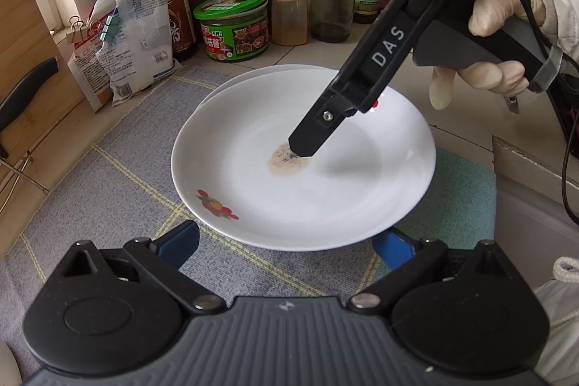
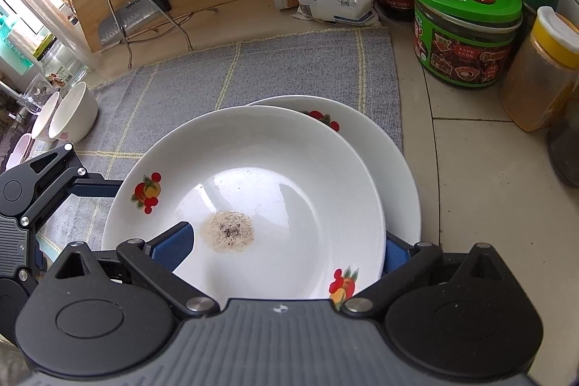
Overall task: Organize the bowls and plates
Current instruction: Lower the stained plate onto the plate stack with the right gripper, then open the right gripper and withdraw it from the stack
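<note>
- Two white plates down on the grey mat (image 2: 289, 67), top plate (image 2: 282, 169) stacked off-centre on the lower plate (image 2: 391, 161), so partly gathered but not squared up.
- Dried brown stain (image 2: 229, 230) in the well of the top one.
- Two small bowls (image 2: 68, 118) well apart at the mat's far-left edge, tipped on their sides, one nested in the other, not yet dealt with.
- Judging by that: plates roughly paired, neatening and the bowls left to do.
- Right gripper (image 2: 287, 241) spread wide across the top plate's near rim, one finger inside the well just beside the stain, the other outside the rim above the lower plate. Clamping nothing.
- Left gripper (image 1: 286, 236) also spread wide, low at the top plate's opposite edge, fingertips either side and seemingly below the rim. Possibly touching underneath, hard to tell from here. No grip on anything.
</note>
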The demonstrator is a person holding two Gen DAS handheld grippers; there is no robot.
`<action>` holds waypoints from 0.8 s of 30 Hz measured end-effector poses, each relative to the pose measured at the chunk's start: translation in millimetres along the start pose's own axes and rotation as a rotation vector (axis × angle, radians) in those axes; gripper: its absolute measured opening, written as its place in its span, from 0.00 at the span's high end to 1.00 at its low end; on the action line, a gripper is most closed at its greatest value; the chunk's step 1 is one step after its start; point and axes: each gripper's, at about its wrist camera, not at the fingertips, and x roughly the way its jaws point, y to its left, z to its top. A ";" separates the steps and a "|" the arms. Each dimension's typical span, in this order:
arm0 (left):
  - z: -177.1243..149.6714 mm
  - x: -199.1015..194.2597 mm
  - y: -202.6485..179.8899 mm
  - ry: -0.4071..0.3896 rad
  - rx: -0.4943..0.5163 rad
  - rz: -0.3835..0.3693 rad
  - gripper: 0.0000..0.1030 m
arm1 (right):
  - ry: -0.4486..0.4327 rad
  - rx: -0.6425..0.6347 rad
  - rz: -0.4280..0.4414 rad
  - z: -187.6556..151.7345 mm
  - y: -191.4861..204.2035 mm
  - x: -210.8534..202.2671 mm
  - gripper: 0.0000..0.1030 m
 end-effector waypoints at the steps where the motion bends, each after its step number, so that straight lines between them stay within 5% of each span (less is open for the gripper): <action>1: -0.2 0.5 0.6 0.001 -0.001 0.001 0.02 | 0.000 0.000 -0.002 -0.5 0.3 -0.6 0.00; 24: -0.9 1.0 10.1 -0.032 -0.022 -0.017 0.02 | -0.029 0.043 -0.041 -16.0 3.4 -23.0 0.00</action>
